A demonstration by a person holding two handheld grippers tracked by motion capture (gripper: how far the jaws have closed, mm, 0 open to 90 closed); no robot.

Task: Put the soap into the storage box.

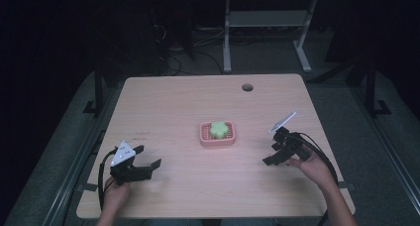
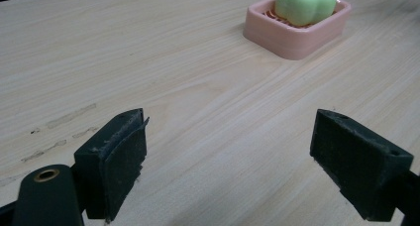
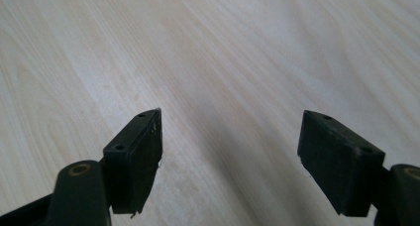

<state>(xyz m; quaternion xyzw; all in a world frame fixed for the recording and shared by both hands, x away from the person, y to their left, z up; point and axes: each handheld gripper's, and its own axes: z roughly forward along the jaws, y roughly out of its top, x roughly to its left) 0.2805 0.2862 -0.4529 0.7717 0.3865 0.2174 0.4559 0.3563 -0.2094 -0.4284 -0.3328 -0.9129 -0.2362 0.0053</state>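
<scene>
Seen from above: a pale wooden table [image 1: 188, 102] with a pink ribbed tray [image 1: 217, 134] near its middle, a green flower-shaped block [image 1: 218, 128] resting inside the tray. Left of the tray and nearer the person, the left gripper [image 1: 147, 156] held low over the bare wood in a left hand [image 1: 117, 194], grey three-cornered plate on top, black cable looping back toward the table edge. Jaws spread wide, nothing between them. Right of the tray, well apart from it, the right gripper [image 1: 273, 153] held in a right hand [image 1: 310, 165], its plate tilted up and away, cable trailing back along the forearm — jaws likewise spread wide and empty. From the left gripper view, the left gripper [image 2: 228, 154] pointed across the wood toward the pink ribbed tray [image 2: 292, 35], set off to the upper right beyond the jaws, the green flower-shaped block [image 2: 304, 4] standing above the tray's rim; faint scuff marks [image 2: 64, 122] on the wood short of the tray. From the right gripper view, the right gripper [image 3: 230, 151] hung over bare wood grain, both black pads clear of the surface between them. Past the tray at the table's far edge, a round hole [image 1: 247, 87]; beyond that, a dark floor with a white desk frame [image 1: 267, 32] and loose cables.
</scene>
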